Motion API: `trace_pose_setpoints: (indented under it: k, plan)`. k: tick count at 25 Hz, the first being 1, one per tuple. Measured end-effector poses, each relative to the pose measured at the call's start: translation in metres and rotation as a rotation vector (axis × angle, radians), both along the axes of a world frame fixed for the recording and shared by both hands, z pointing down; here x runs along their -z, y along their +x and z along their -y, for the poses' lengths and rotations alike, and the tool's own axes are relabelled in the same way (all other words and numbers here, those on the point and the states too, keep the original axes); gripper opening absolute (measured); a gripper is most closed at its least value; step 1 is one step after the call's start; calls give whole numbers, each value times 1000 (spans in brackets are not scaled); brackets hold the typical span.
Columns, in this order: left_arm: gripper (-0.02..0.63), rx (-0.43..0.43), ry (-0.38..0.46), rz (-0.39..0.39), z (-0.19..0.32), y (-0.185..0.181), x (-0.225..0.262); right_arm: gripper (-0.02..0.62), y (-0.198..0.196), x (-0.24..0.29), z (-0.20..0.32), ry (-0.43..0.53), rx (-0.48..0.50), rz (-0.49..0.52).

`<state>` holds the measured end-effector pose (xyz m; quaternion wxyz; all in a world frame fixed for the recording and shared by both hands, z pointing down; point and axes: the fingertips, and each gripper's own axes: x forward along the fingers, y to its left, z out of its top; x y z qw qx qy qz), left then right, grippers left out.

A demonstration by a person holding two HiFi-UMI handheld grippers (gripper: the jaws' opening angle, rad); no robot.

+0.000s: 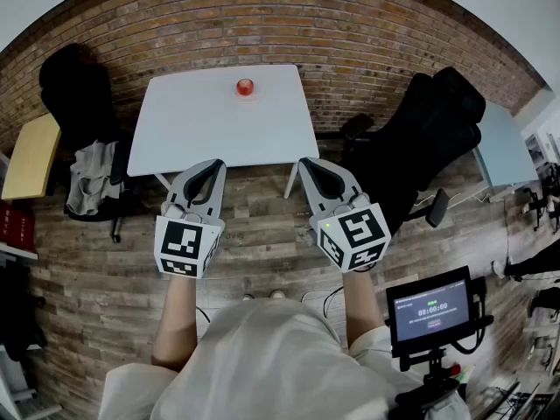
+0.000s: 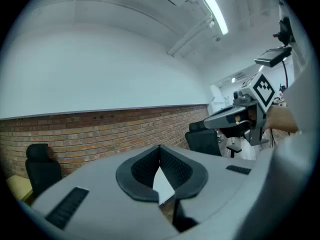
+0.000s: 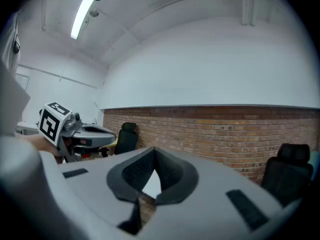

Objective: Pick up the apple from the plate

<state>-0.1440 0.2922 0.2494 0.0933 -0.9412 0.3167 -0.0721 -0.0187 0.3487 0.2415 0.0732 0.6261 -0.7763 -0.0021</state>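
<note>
Hovering mid-frame, left gripper point(image 1: 213, 166) and right gripper point(image 1: 308, 164) are both pressed together on nothing, apple point(image 1: 245, 86) sits top-center on the white table point(image 1: 201, 134).

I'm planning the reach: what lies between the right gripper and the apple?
In the head view, only bare white table shows between the right gripper and the apple.

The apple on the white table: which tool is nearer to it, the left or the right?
Left, slightly. The left tool is short of the apple, just to its left; the right tool is equally short but farther to the right.
</note>
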Motion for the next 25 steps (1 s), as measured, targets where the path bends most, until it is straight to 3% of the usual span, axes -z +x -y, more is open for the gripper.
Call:
trace_pose_setpoints:
  k: [6, 25]
  plan:
    - [6, 5, 8, -10, 1, 19, -1, 2, 19, 4, 0, 25, 32, 54]
    - [6, 69, -23, -32, -3, 53, -11, 2, 58, -10, 1, -15, 107, 67]
